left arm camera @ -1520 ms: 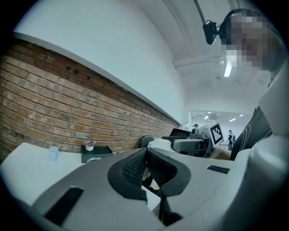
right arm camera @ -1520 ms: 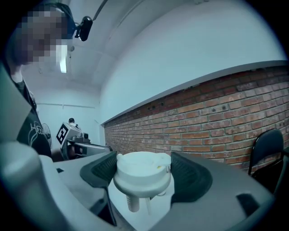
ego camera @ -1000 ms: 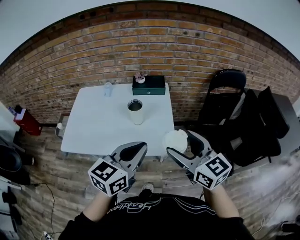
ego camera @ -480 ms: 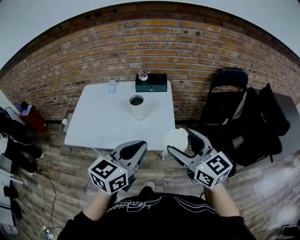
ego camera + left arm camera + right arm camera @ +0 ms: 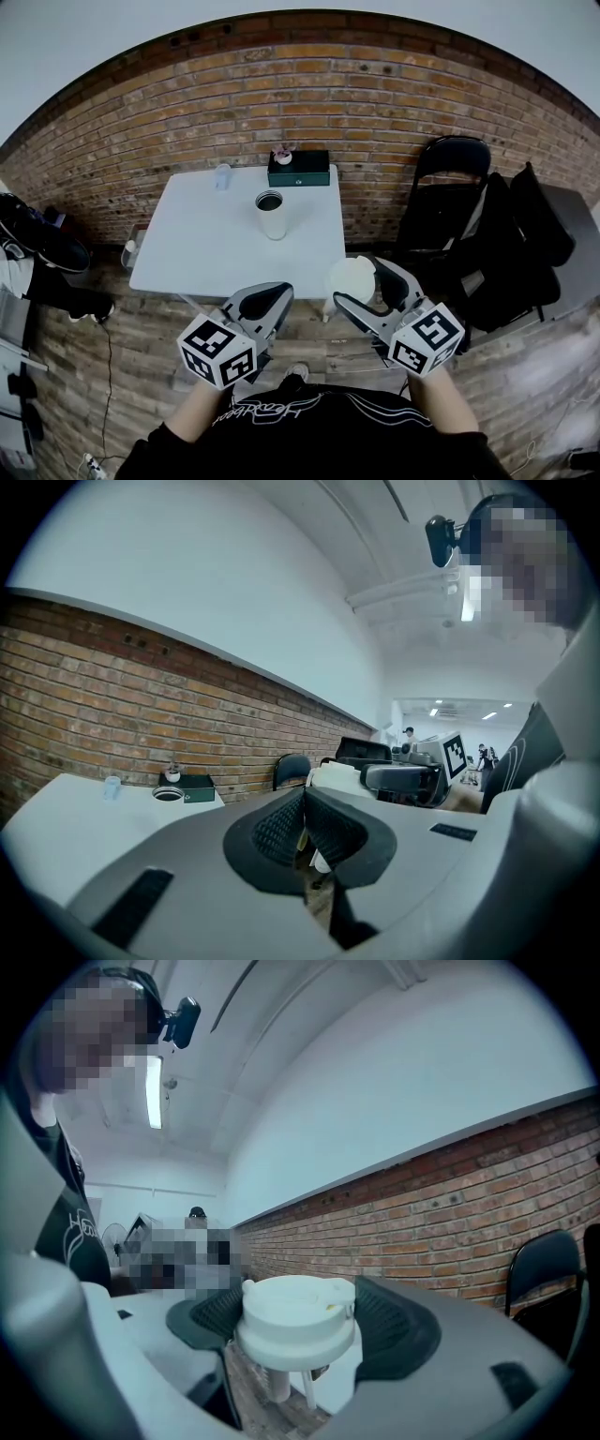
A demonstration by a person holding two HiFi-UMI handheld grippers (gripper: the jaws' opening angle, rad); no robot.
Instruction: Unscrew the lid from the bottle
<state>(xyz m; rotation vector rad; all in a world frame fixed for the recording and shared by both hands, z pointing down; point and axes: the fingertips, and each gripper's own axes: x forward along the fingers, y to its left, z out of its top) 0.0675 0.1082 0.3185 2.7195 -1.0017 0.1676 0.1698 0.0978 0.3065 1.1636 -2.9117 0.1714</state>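
Note:
The white bottle [image 5: 271, 216] stands upright and open-topped on the white table [image 5: 202, 258], far ahead of both grippers; in the left gripper view it is a small dark ring [image 5: 169, 794]. Its white lid [image 5: 351, 279] sits between the pads of my right gripper [image 5: 368, 287], held off the table's near right corner. The right gripper view shows the lid [image 5: 298, 1324] clamped between the two dark pads of the right gripper [image 5: 300, 1314]. My left gripper [image 5: 273, 299] hangs beside it, shut and empty, its pads [image 5: 323, 829] pressed together.
A dark green box [image 5: 298, 169] with a small pink thing on top and a small clear cup [image 5: 222, 175] stand at the table's far edge by the brick wall. A black folding chair [image 5: 452, 192] with dark bags is at the right. Someone's black shoes [image 5: 42, 246] are at the left.
The table and bottle have drifted a little farther from both grippers. Black shoes have come into view at the left where a red thing stood. The lid stays gripped.

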